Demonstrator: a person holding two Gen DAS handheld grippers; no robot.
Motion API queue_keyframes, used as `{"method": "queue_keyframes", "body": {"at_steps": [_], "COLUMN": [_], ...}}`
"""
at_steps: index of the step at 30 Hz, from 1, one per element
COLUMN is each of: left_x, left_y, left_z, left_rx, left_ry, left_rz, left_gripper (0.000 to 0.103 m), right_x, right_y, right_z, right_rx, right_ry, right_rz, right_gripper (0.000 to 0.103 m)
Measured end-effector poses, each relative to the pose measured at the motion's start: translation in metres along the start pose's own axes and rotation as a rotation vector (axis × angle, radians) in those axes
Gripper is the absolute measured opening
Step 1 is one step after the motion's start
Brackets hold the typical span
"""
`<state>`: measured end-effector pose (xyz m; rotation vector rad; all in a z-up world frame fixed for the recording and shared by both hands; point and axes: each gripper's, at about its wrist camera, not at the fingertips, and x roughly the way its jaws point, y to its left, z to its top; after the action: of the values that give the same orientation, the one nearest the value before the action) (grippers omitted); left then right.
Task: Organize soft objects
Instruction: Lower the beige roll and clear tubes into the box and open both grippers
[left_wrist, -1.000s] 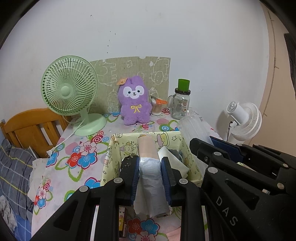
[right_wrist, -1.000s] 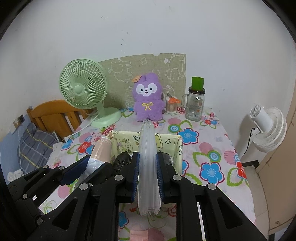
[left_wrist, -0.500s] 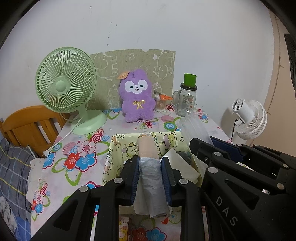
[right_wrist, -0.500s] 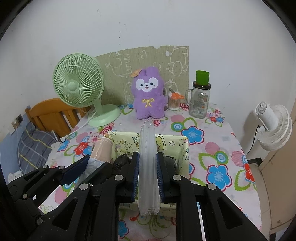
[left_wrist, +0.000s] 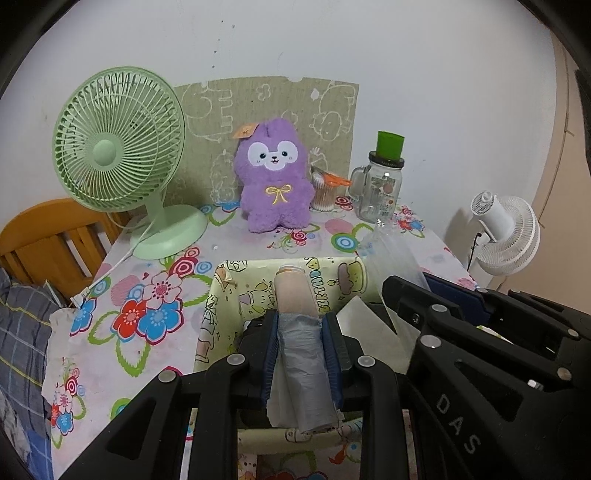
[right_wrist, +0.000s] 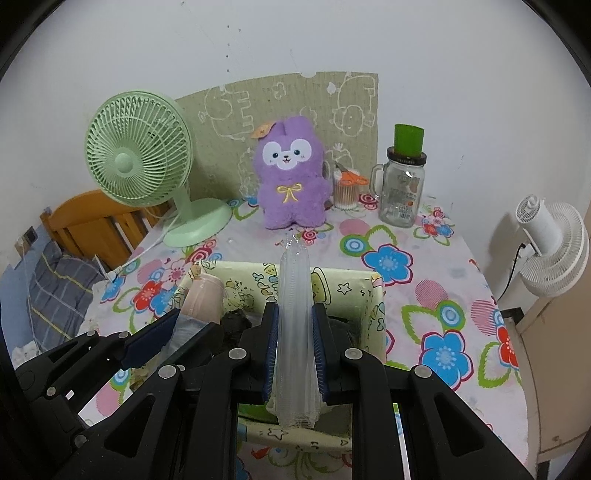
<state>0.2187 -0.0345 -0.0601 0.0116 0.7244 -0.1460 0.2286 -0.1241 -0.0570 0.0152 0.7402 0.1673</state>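
Tabletop: the flower-printed cloth-covered tabletop (right_wrist: 413, 266) fills more of both wrist views than a second ago; its far items sit higher and larger.
Green fan: the pale green plastic desk fan (left_wrist: 118, 140) stands at the back left, nearer and bigger than before.
Storage box: the pale yellow cartoon-printed fabric box (right_wrist: 343, 286) lies open just under both tools; its near rim has slid towards the bottom of the views.
Plush toy: the purple plush rabbit with a yellow bow (right_wrist: 291, 173) sits upright against the printed backboard, its place on the cloth unchanged.
Glass jar: the clear handled glass jar with a green cap (right_wrist: 402, 184) stands right of the plush, beside a small cup of cotton swabs.
Left hand-held gripper: the black left hand-held gripper (left_wrist: 300, 332) points forward and down over the box, lower and farther in than a second ago; its blue pads pinch a grey and beige roll of plastic bags (left_wrist: 301, 325), whose beige end reaches over the box interior.
Right hand-held gripper: the black right hand-held gripper (right_wrist: 294, 328) is angled the same way, just to the right of the left one, also lower than before; it is clamped on a stack of clear plastic cups (right_wrist: 294, 295), which points at the far wall of the box.
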Motion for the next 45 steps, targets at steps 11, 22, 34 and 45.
{"method": "queue_keyframes", "body": {"at_steps": [11, 22, 34, 45], "left_x": [0.022, 0.025, 0.016, -0.009], "left_y": [0.008, 0.014, 0.015, 0.013], "left_z": [-0.001, -0.008, -0.015, -0.022], "left_rx": [-0.011, 0.005, 0.024, 0.027], "left_ry": [0.068, 0.090, 0.085, 0.056], "left_rz": [-0.009, 0.011, 0.026, 0.026], "left_gripper": [0.048, 0.067, 0.070, 0.079], "right_x": [0.021, 0.033, 0.034, 0.009], "right_y": [0.001, 0.006, 0.009, 0.009], "right_z": [-0.001, -0.006, -0.012, -0.020], "right_rx": [0.002, 0.004, 0.015, 0.017], "right_ry": [0.048, 0.081, 0.095, 0.066], "right_rz": [-0.006, 0.026, 0.005, -0.003], "right_gripper": [0.021, 0.021, 0.056, 0.065]}}
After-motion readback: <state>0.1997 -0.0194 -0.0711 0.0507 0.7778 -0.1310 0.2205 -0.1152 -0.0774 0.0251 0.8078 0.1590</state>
